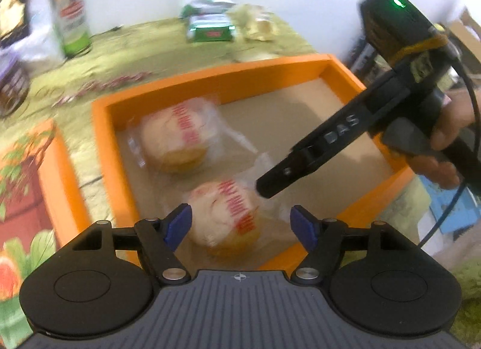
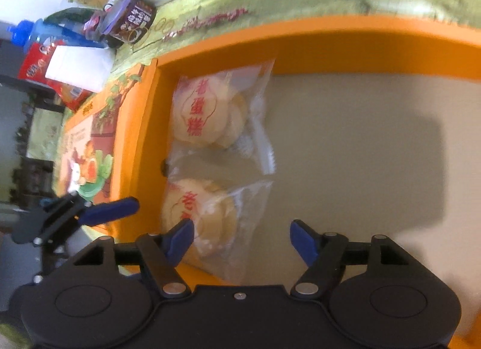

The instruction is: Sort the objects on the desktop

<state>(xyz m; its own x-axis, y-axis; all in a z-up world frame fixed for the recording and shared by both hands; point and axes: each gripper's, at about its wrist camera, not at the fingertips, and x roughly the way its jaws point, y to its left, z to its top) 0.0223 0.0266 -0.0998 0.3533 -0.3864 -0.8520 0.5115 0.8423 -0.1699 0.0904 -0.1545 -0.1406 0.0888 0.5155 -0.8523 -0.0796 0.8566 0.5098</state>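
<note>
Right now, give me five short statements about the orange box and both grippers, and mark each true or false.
1. Two wrapped cakes, the far cake and the near cake, lie in the orange box. True.
2. The left gripper clamps a cake. False: open.
3. The right gripper is open. True.
4. The green can stands inside the box. False: outside, on the tablecloth.
5. The box is blue. False: orange.

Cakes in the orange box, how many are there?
2. One wrapped cake lies toward the orange box's far left corner; the other wrapped cake lies nearer, below the left gripper. None seems hidden.
</note>
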